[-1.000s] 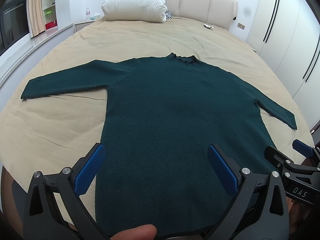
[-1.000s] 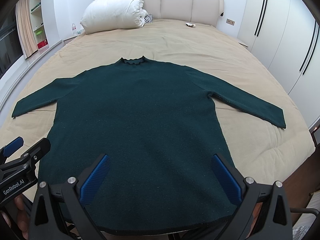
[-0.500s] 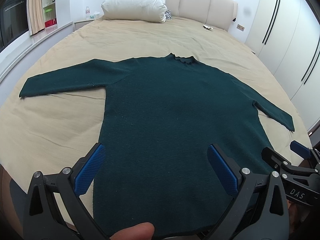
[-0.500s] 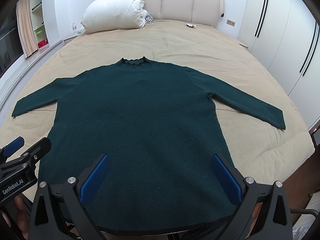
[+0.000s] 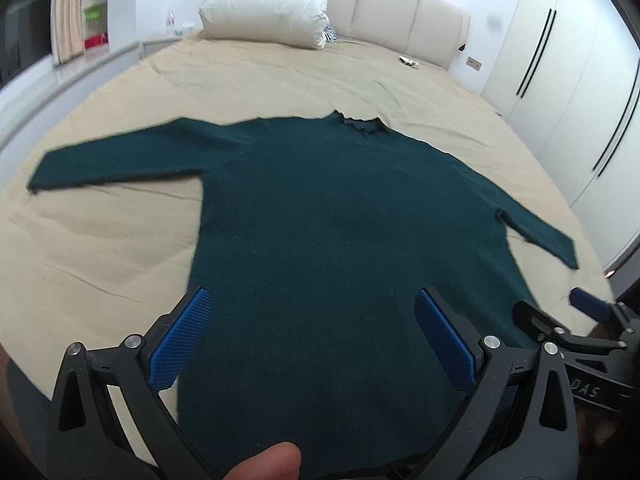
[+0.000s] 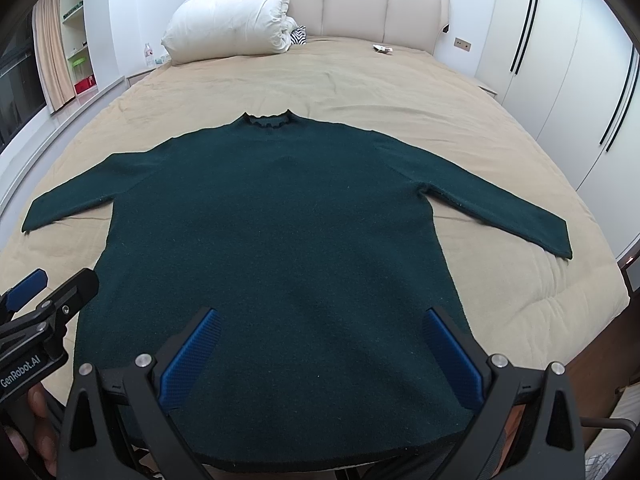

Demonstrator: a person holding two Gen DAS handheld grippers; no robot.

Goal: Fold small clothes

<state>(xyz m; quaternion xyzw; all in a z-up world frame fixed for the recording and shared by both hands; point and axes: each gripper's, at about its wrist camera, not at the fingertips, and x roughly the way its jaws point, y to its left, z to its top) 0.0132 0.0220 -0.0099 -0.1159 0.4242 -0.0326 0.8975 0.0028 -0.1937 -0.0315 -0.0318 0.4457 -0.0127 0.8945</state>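
Landmark: the dark green sweater; all places below are given relative to it.
Containers: a shelf unit stands far beyond the sweater's left sleeve, by the window; it holds a green item and a red item, too small for me to identify.
Bottle: a small clear bottle stands beyond the collar, to the left, just beside the pillow.
Sweater, place: it lies on the tan bed, hem toward me at the near edge, collar pointing to the headboard.
Sweater, look: flat and face up, with both sleeves spread out to the sides and angled slightly toward me; the collar edge is ruffled; the knit is fuzzy with few creases, and nothing is folded yet.
Left view note: the left sleeve and shoulder are smeared by blur.
My left gripper: jaws wide apart, nothing between the blue pads, poised above the hem on the sweater's left half; my thumb shows at the bottom edge.
My right gripper: jaws wide apart and empty, poised above the hem on the sweater's right half.
Pillow: white and bulky, beyond the collar against the headboard, left of centre.
Wardrobe: white doors, beyond the right sleeve.
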